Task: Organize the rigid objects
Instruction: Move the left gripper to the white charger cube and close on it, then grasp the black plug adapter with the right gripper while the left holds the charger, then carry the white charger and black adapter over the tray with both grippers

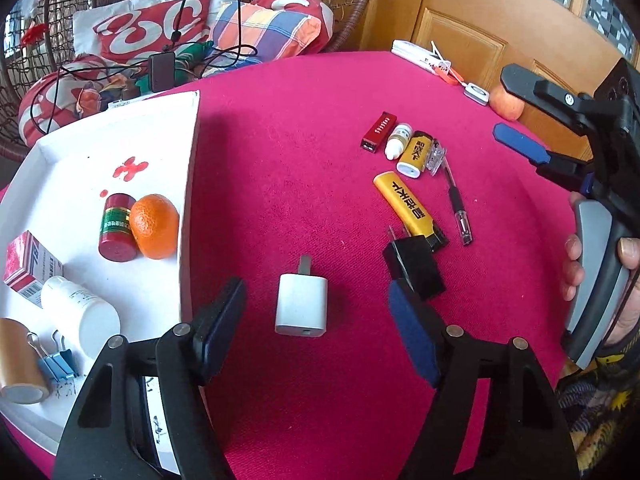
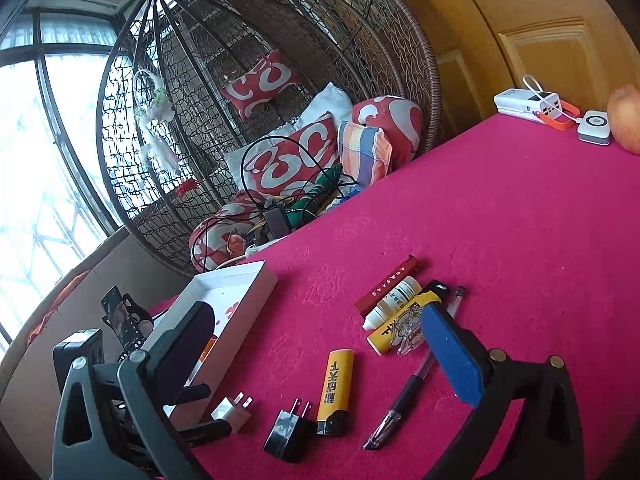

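Note:
A white charger plug (image 1: pixel 301 306) lies on the pink tablecloth between the fingers of my open left gripper (image 1: pixel 316 328); it also shows in the right wrist view (image 2: pixel 233 412). A black plug (image 1: pixel 414 266) touches the left gripper's right finger. Beyond lie a yellow lighter (image 1: pixel 410 210), a pen (image 1: pixel 456 204), a second yellow lighter (image 1: pixel 416 154), a small white bottle (image 1: pixel 398 140) and a red lighter (image 1: pixel 378 132). The white tray (image 1: pixel 188 208) at left holds a red jar, an orange, a box, a white bottle and clips. My right gripper (image 2: pixel 316 344) is open and empty above the items.
An apple (image 2: pixel 626 118), a white power bank (image 2: pixel 528 104) and a small white device (image 2: pixel 594 126) sit at the table's far edge. A wicker hanging chair (image 2: pixel 256 100) with cushions and cables stands behind the table. A wooden door (image 1: pixel 480 20) is at the back right.

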